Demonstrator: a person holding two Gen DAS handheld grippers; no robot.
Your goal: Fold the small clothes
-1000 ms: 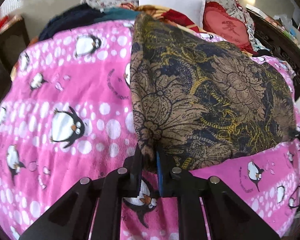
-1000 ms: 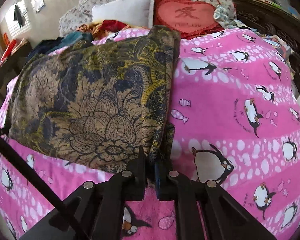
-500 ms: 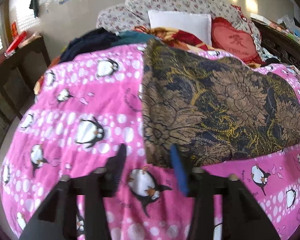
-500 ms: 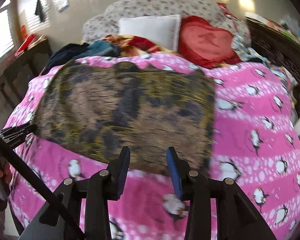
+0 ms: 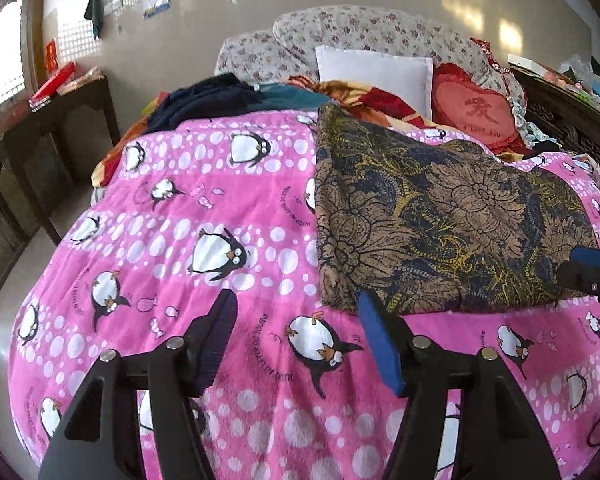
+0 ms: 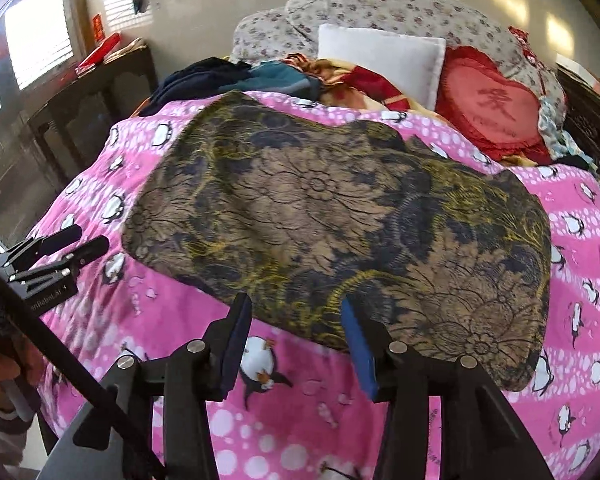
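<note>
A brown and navy floral garment (image 5: 440, 216) lies folded flat on the pink penguin blanket (image 5: 204, 208); it also shows in the right wrist view (image 6: 340, 220). My left gripper (image 5: 296, 312) is open and empty, held back above the blanket just short of the garment's near left corner. My right gripper (image 6: 292, 312) is open and empty, held back above the garment's near edge. The left gripper also shows at the left of the right wrist view (image 6: 72, 240). The right gripper's fingers (image 5: 588, 268) show at the right edge of the left wrist view.
A pile of clothes (image 5: 220, 96), a white pillow (image 5: 376, 76), a red heart cushion (image 5: 476, 116) and floral pillows (image 5: 360, 32) lie at the bed's head. A dark wooden table (image 5: 48, 120) stands left of the bed. Dark carved furniture (image 5: 580, 136) stands at the right.
Both grippers have let go of the garment's near corners, opened and drawn back and up. The garment now lies flat on the blanket.
</note>
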